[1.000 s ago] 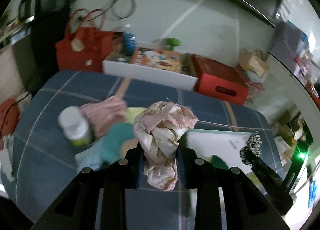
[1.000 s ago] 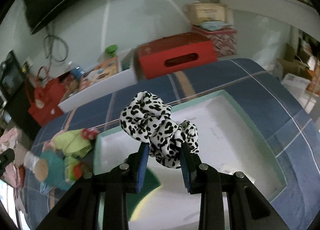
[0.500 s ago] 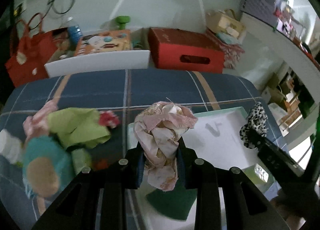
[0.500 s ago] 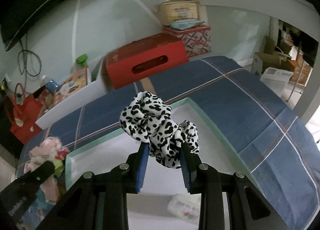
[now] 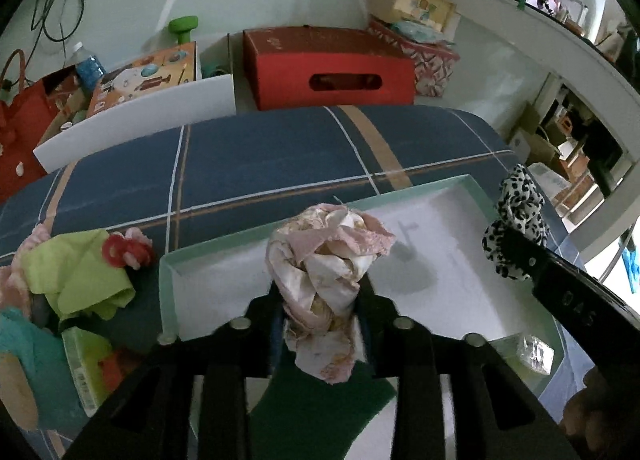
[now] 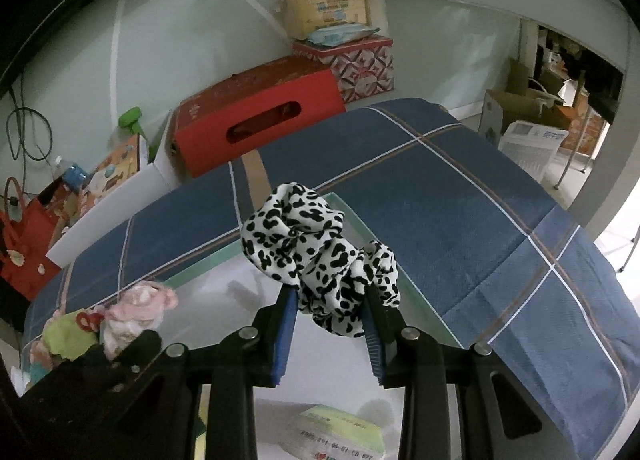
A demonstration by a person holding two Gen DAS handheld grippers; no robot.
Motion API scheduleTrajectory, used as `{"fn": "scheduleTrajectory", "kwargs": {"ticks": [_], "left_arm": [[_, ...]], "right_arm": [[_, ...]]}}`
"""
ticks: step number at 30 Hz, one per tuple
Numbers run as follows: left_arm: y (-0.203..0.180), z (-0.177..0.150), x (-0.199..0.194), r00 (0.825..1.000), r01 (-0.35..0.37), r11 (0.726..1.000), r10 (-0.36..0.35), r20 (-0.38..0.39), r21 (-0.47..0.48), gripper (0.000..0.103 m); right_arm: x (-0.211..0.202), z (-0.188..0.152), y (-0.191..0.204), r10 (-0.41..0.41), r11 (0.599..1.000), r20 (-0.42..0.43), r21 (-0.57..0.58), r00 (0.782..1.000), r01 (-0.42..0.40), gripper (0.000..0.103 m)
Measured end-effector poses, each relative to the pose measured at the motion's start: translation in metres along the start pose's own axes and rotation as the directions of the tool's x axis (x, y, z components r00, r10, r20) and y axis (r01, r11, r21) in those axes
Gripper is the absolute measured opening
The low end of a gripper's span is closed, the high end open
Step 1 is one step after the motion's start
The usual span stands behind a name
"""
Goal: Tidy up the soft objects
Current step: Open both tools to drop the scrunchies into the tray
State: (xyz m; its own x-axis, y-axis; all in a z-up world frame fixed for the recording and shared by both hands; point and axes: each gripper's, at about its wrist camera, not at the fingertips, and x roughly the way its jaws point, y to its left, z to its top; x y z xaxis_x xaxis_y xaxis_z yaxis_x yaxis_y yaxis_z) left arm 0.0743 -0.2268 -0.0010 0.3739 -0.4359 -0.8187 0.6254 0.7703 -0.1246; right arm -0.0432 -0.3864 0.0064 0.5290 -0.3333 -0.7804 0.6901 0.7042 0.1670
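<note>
My left gripper is shut on a pink floral scrunchie and holds it above the white tray with a mint green rim. My right gripper is shut on a black-and-white leopard scrunchie, also above the tray. The right gripper and its scrunchie show at the right of the left wrist view. A green sponge and a small tissue pack lie in the tray.
The tray sits on a blue plaid cloth. Left of the tray lies a pile of soft things: a lime green cloth, a teal item. A red box and a white board stand behind the table.
Both grippers have swung to the right over the tray, each still holding its scrunchie. The pile of soft things has slid to the left edge of the left view.
</note>
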Motion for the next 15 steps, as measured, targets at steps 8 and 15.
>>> {"fn": "scheduleTrajectory", "kwargs": {"ticks": [8,15], "left_arm": [[0.012,0.005,-0.014,0.999,-0.023,0.999,0.024,0.026,-0.047,0.089],[0.029,0.005,-0.016,0.997,-0.079,0.990,0.077,-0.025,-0.117,0.095]], "right_arm": [[-0.003,-0.001,0.003,-0.023,1.000,-0.018,-0.022,1.000,0.023,0.058],[-0.003,-0.003,0.009,-0.023,0.997,-0.075,-0.072,0.997,0.017,0.085]]}}
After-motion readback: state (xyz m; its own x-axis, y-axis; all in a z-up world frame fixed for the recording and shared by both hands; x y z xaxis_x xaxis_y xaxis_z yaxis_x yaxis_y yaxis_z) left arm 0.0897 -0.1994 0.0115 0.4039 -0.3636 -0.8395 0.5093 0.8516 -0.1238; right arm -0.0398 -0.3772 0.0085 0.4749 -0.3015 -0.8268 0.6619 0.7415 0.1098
